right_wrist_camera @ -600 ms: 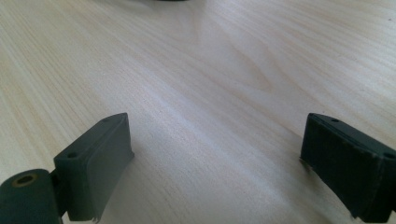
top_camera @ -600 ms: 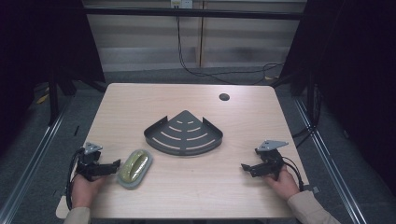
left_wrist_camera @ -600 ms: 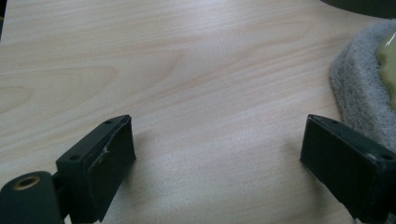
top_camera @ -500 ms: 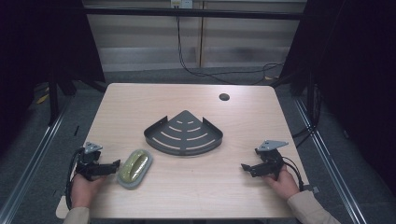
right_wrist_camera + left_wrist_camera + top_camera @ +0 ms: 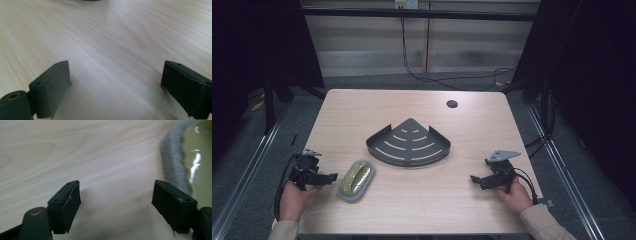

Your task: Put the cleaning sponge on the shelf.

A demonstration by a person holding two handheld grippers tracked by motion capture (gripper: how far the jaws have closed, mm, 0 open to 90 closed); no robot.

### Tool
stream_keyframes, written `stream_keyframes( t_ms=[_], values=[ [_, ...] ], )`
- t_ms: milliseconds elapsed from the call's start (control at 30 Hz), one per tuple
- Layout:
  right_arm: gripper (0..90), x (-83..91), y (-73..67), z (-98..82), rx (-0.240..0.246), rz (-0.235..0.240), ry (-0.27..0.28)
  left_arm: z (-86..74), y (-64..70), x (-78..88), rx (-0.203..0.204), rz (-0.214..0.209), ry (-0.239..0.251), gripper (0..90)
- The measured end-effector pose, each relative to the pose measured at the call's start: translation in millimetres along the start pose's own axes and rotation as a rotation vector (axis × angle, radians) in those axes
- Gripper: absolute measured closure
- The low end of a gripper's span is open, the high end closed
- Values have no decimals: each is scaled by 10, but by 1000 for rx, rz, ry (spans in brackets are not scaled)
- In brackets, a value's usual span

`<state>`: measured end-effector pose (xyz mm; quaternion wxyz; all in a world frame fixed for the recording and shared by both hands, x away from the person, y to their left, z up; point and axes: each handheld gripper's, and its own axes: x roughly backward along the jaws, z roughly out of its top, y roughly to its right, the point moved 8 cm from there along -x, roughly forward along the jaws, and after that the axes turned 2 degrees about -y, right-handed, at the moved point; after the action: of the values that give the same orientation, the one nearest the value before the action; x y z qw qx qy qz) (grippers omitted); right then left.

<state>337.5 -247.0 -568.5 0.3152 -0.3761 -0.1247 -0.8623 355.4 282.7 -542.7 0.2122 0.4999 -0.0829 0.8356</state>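
Observation:
A dark fan-shaped corner rack (image 5: 408,144) with curved slots sits at the middle of the wooden table (image 5: 412,210). Left of it and nearer me lies a yellow-green scrubber on a grey pad (image 5: 356,180). My left gripper (image 5: 330,178) rests on the table just left of that scrubber, jaws wide open with bare wood between them. The scrubber's grey edge (image 5: 172,167) shows beside the gripper's right jaw in the left gripper view (image 5: 116,206). My right gripper (image 5: 475,179) rests near the front right, open and holding nothing (image 5: 115,90).
A small dark round hole (image 5: 452,104) lies near the table's far right. Cables (image 5: 447,80) trail on the floor behind the table. Black frame posts stand at both sides.

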Motion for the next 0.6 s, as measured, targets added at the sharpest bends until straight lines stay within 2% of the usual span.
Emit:
stream_keyframes(
  t_ms=[100,333,467,600],
  values=[
    [81,-1,-2,1,-3,0,1,23,68,85,-24,-34,-40,253],
    [80,-1,-2,1,-3,-2,0,145,137,246,-56,-53,-82,255],
    [81,-2,-4,2,-5,-1,1,243,172,334,-50,-64,-88,256],
    [80,-3,-3,2,-4,-1,2,303,218,389,-66,-71,-115,258]
  ],
)
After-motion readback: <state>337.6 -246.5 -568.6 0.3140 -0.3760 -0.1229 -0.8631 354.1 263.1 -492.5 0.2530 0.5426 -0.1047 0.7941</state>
